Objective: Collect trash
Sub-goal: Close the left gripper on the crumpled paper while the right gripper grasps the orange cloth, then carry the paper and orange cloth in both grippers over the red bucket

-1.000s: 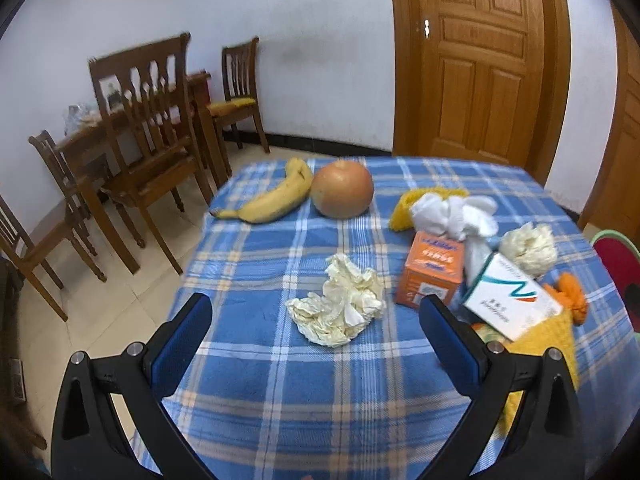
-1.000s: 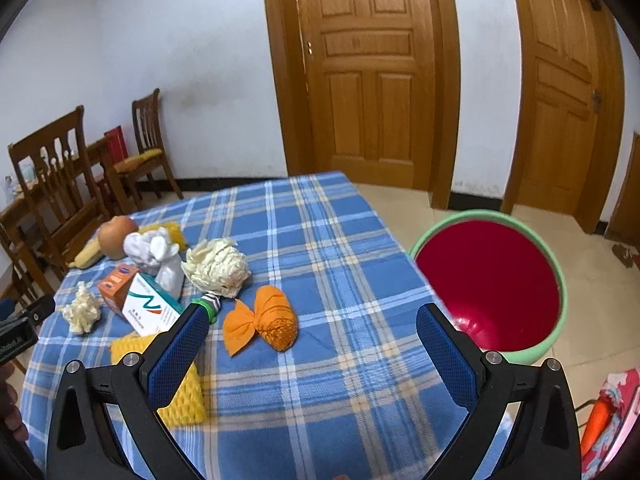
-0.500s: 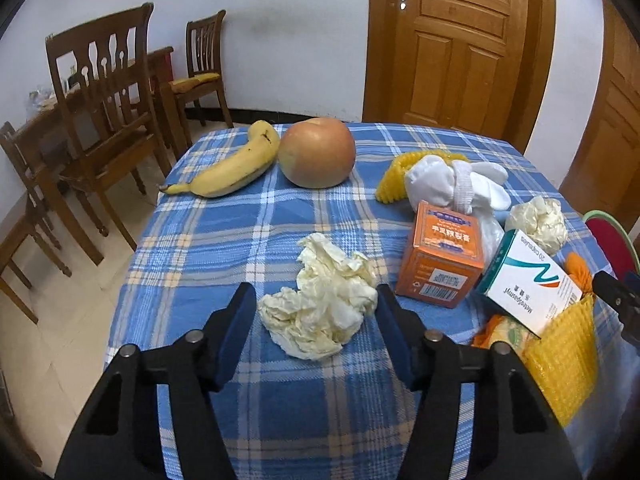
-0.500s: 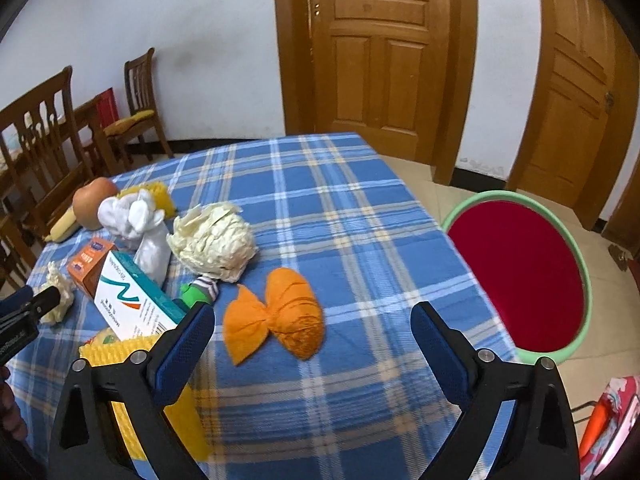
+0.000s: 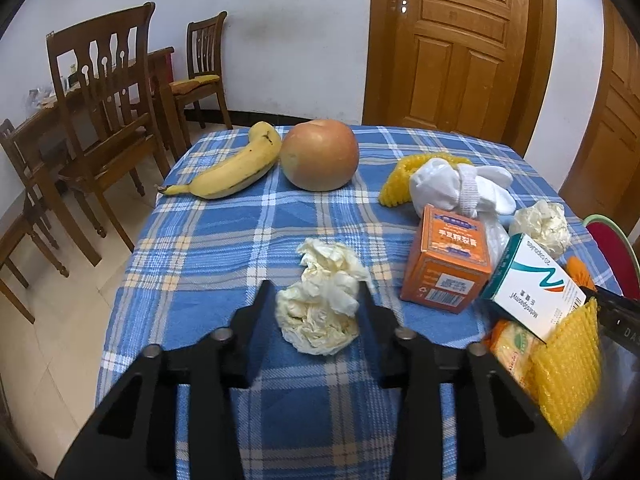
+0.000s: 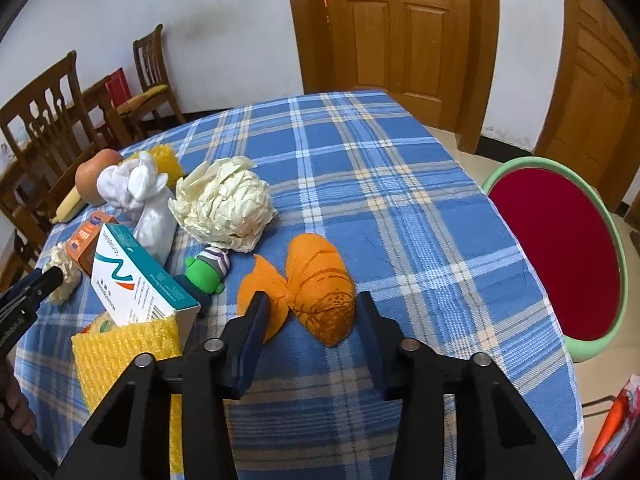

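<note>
Pinching a crinkled cream paper wad (image 5: 320, 304), left gripper (image 5: 316, 300) fingers; right gripper (image 6: 310, 312) fingers straddle a lumpy orange mesh bundle (image 6: 316, 284).

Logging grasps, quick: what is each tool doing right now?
Left tool: shut on the crumpled tissue.
Right tool: closing around the orange peel; contact cannot be told.

Banana (image 5: 236, 164) left of apple (image 5: 319, 155); crumpled paper (image 5: 322, 306) nearer, boxes (image 5: 446, 260) right.

Home dining room: wooden chairs (image 5: 108, 92), panelled doors (image 5: 460, 48), plaid-clothed table (image 5: 224, 248).
</note>
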`<state>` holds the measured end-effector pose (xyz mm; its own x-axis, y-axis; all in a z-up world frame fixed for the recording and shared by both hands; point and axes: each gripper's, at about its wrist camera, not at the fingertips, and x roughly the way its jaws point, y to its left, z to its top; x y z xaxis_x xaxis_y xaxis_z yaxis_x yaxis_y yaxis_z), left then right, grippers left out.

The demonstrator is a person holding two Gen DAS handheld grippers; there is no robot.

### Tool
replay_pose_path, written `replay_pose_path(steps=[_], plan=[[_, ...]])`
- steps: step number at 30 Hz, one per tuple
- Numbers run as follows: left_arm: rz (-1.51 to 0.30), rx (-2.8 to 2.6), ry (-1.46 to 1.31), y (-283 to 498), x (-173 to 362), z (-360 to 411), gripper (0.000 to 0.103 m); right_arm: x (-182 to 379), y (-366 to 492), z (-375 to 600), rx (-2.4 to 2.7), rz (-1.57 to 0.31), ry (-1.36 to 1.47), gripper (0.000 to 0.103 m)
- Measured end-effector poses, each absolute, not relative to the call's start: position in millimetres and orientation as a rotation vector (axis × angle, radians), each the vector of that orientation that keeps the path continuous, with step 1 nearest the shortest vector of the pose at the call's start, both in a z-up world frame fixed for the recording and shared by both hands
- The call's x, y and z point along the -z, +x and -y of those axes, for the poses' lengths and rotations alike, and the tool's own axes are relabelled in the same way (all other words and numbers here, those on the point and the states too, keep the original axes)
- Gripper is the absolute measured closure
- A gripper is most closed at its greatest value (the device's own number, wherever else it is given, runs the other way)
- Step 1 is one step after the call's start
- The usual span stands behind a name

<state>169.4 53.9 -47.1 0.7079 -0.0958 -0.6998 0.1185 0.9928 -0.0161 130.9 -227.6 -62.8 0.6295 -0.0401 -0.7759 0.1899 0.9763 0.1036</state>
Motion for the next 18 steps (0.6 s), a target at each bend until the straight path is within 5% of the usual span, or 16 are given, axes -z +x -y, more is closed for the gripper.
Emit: replay_pose_path(steps=[3,18], plan=[[-0.772,0.138,0.02,166.8,41.8,-54.1,0.094,63.1,129.5,230.1,0.138,-0.873,0.18,0.075],[-0.755,0.19,-0.036,137.7,13.7,-50.8,0.095,37.5,101.4,238.5,0.1,-0.781,0.217,0.079]])
